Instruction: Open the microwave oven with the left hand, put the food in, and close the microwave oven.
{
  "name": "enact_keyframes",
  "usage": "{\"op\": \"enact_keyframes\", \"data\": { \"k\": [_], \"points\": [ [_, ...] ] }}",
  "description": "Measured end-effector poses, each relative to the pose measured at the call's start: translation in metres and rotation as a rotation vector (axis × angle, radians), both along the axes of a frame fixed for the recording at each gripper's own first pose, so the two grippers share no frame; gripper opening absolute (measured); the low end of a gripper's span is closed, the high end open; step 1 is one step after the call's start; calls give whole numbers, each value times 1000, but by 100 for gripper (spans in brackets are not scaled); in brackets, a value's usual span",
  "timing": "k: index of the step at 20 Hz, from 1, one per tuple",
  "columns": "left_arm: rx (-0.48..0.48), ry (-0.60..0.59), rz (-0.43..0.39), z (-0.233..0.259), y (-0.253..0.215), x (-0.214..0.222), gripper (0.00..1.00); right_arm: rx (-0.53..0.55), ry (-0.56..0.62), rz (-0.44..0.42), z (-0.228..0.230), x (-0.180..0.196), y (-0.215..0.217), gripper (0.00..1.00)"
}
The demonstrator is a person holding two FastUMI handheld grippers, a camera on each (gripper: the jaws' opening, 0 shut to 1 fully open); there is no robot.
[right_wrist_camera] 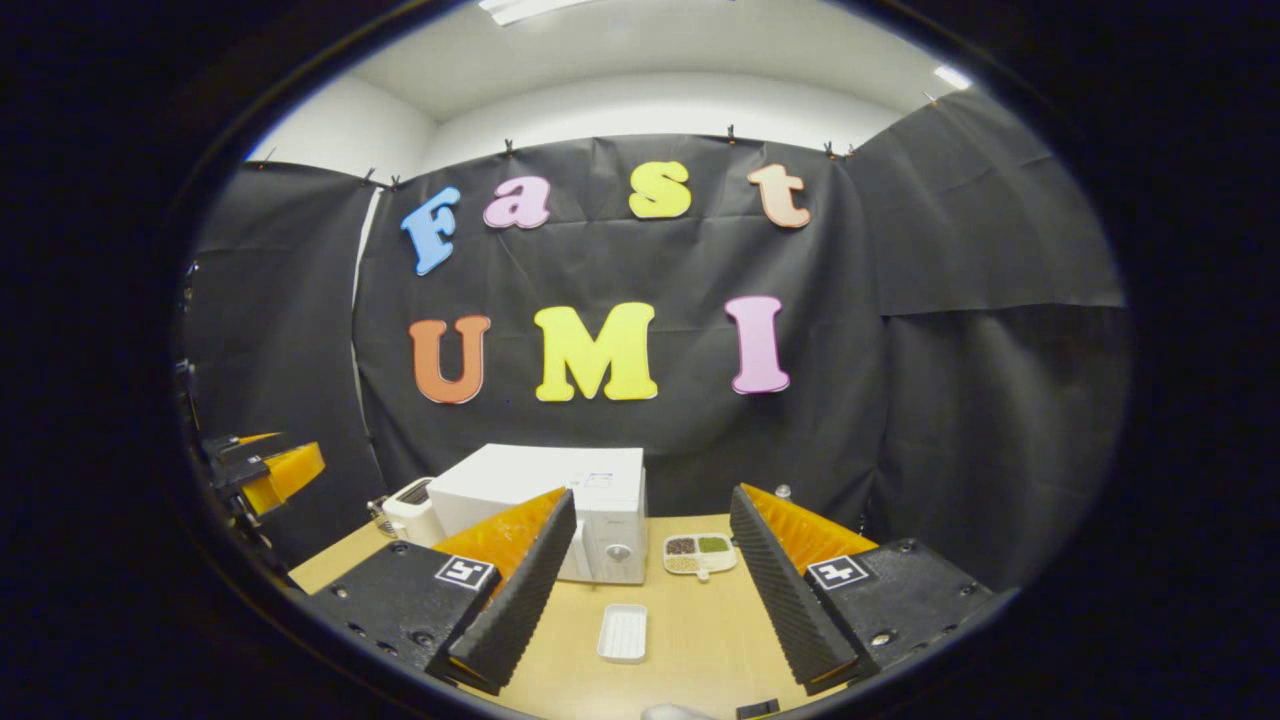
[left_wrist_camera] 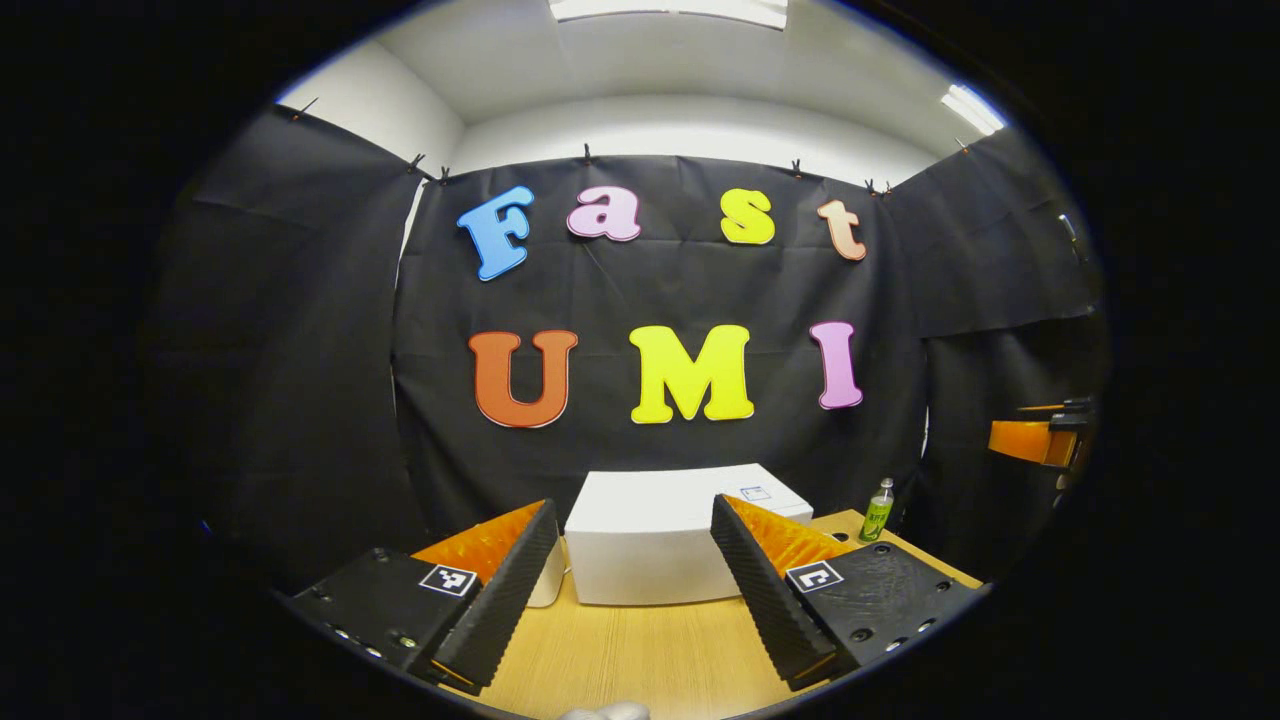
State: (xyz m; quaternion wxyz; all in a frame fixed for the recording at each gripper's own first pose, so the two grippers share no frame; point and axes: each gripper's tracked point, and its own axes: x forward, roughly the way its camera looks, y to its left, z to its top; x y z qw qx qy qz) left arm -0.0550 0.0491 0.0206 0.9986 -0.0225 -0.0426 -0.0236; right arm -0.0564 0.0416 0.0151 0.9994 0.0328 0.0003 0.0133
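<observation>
The microwave oven (right_wrist_camera: 560, 510) stood closed at lower centre of the right gripper view, on the desk (right_wrist_camera: 690, 630). Just right of it lay a compartmented food dish (right_wrist_camera: 699, 553); nearer the camera lay a white tray (right_wrist_camera: 623, 632). A white appliance (right_wrist_camera: 408, 512) stood left of the oven. The right gripper (right_wrist_camera: 648, 590) hung above the desk, jaws wide apart and empty. In the left gripper view, the left gripper (left_wrist_camera: 632, 580) likewise had its jaws spread, empty, facing the oven; a green bottle (left_wrist_camera: 877, 511) stood at lower right.

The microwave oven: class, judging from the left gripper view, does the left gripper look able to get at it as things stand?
Probably yes. The left gripper is open and points straight at the microwave oven, with bare table between them. The green bottle stands off to the side, out of the way.
</observation>
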Motion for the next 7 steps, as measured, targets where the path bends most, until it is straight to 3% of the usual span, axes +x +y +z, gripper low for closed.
{"op": "enact_keyframes", "data": {
  "k": [1,2,4,5,6,7],
  "points": [
    [-1,-4,-4,2,-1,0,96,-2,-1,0,1,1,0,92],
    [-1,-5,-5,2,-2,0,96,-6,-2,-4,2,2,-2,99],
    [3,-4,-9,2,-3,5,96,-10,-3,-6,3,5,-4,99],
    [5,-5,-8,1,-3,5,96,-6,-4,-5,4,7,-4,92],
    [5,-7,-3,2,-2,6,96,-3,0,-3,5,9,-4,92],
    [3,-10,1,3,-1,7,96,-1,1,1,4,11,-3,99]
  ]
}}
